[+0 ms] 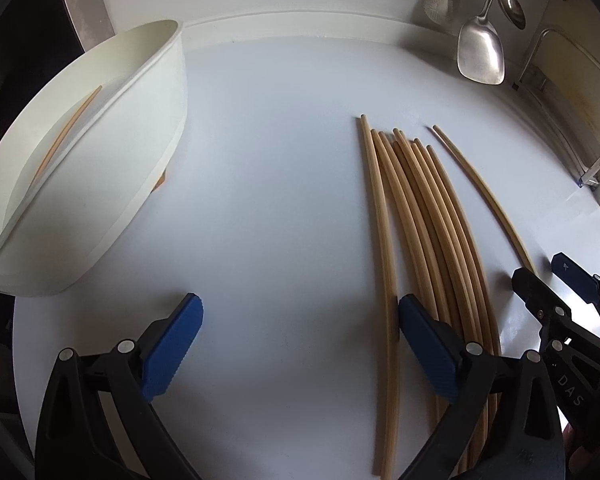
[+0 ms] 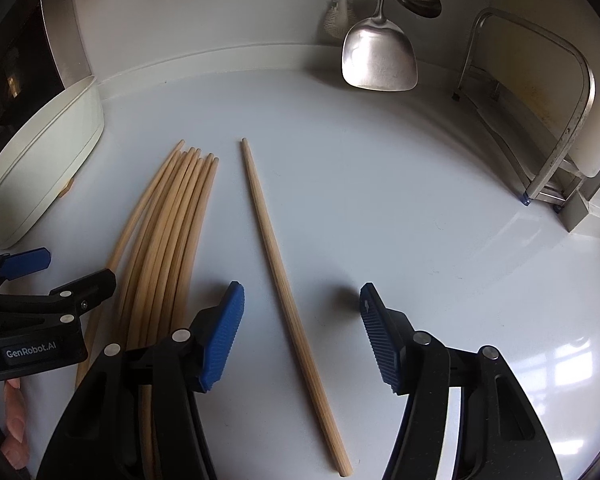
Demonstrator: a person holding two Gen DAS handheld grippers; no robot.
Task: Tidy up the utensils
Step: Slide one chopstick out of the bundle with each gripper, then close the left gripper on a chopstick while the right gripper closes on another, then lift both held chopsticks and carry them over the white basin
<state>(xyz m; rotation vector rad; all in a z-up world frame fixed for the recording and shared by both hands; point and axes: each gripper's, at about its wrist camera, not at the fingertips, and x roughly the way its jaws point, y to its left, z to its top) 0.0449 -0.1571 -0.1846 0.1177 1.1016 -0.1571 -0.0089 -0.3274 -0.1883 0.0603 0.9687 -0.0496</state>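
Chopsticks (image 2: 168, 240), slim tapered pale wood, fan across glossy white counter (image 2: 380, 200).

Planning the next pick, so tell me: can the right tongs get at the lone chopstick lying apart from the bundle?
Probably yes. The right tongs are open, the lone chopstick lies between their fingers, clear of the bundle, with nothing covering it.

Open desk in the middle, clutter at the edges

Bare desk (image 1: 268, 184) lies between the white tub (image 1: 100, 184) and the chopstick bundle (image 1: 428, 240); a metal rack (image 2: 548, 128) and hanging spatula (image 2: 378, 56) crowd the back right corner.
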